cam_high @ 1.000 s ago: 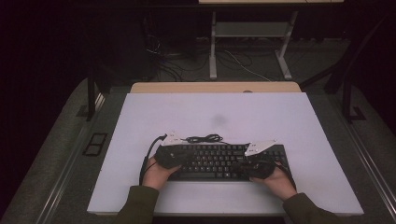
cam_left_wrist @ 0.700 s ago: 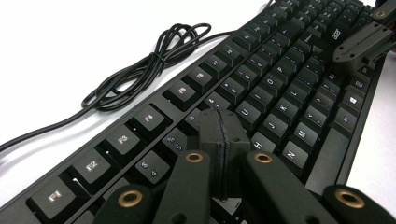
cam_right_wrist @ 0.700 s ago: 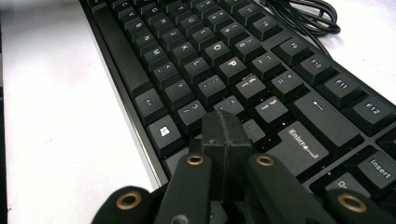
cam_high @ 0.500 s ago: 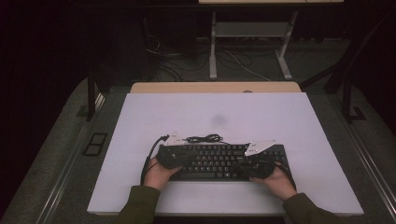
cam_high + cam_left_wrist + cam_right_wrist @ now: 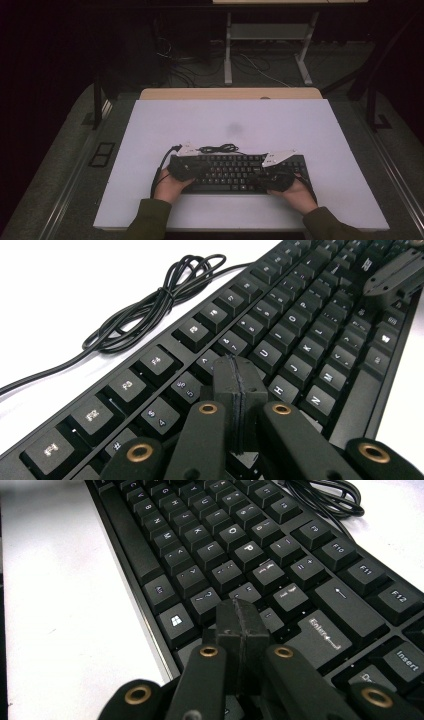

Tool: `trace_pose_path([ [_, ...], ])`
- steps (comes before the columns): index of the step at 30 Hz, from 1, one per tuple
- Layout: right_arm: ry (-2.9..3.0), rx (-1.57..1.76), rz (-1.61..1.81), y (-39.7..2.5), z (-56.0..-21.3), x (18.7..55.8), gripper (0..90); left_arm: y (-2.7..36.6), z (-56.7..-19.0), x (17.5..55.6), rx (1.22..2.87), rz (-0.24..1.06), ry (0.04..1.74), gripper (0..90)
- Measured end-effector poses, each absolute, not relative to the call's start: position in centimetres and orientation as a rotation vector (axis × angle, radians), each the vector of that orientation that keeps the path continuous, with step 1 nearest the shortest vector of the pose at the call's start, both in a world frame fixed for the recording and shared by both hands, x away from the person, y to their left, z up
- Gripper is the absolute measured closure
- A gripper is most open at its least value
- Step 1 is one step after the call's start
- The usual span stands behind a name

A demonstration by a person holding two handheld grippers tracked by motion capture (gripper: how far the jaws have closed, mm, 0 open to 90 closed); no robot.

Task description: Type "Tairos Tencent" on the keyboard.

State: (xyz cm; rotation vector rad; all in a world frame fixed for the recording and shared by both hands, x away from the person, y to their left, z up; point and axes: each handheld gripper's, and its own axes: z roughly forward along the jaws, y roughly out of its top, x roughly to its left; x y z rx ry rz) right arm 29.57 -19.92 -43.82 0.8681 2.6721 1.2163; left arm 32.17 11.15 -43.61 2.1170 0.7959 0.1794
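A black keyboard (image 5: 235, 172) lies on the white table top (image 5: 235, 125), near the front edge. My left gripper (image 5: 184, 167) rests over its left end and is shut with nothing between the jaws; in the left gripper view the tips (image 5: 237, 382) hover over the T and Y keys of the keyboard (image 5: 300, 340). My right gripper (image 5: 272, 177) sits over the right part, also shut and empty; its tips (image 5: 240, 617) are just above the keys near Shift and Enter on the keyboard (image 5: 235, 545). The other gripper (image 5: 395, 275) shows far off.
The keyboard's black cable (image 5: 218, 148) lies coiled just behind it, also seen as a bundled cable (image 5: 150, 305) and cable (image 5: 325, 495). A wooden strip (image 5: 230, 93) borders the table's far edge. A desk frame (image 5: 270, 45) stands beyond on the floor.
Both grippers have stayed over the keyboard's ends; no clear movement between the frames.
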Motion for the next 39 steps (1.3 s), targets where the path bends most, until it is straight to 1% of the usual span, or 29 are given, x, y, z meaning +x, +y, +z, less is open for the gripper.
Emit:
trace_pose_path([
  [5, 2.673, 0.869, 1.218, -19.9, -43.8, 29.6, 89.3, 11.4, -43.3, 32.0, 2.086, 0.161, 0.786, 88.3],
  [7, 2.673, 0.870, 1.219, -19.9, -43.8, 29.6, 89.3, 11.6, -43.1, 31.9, 2.077, 0.158, 0.779, 84.1],
  [9, 2.672, 0.871, 1.222, -20.0, -43.9, 29.6, 89.3, 11.8, -43.0, 31.8, 2.069, 0.159, 0.772, 78.1],
  [14, 2.670, 0.873, 1.222, -20.0, -43.9, 29.6, 89.3, 12.3, -42.9, 31.6, 2.053, 0.163, 0.760, 66.6],
  [19, 2.670, 0.874, 1.224, -20.0, -43.9, 29.6, 89.3, 12.7, -42.9, 31.2, 2.051, 0.181, 0.737, 51.9],
  [25, 2.672, 0.874, 1.225, -20.0, -43.9, 29.6, 89.3, 13.4, -42.9, 30.8, 2.049, 0.206, 0.714, 38.6],
  [27, 2.672, 0.876, 1.226, -20.0, -43.9, 29.6, 89.3, 13.6, -42.9, 30.6, 2.048, 0.215, 0.709, 32.1],
  [29, 2.671, 0.875, 1.226, -20.0, -43.9, 29.6, 89.3, 13.8, -43.0, 30.4, 2.048, 0.240, 0.725, 19.9],
  [30, 2.671, 0.875, 1.226, -20.0, -43.9, 29.6, 89.4, 13.8, -43.0, 30.4, 2.048, 0.240, 0.725, 17.3],
  [32, 2.673, 0.877, 1.226, -20.0, -43.9, 29.6, 89.4, 14.1, -43.0, 30.2, 2.052, 0.253, 0.725, 14.9],
  [39, 2.659, 0.887, 1.256, -20.2, -43.5, 29.6, 89.3, 14.5, -43.1, 30.2, 2.032, 0.242, 0.742, 14.7],
])
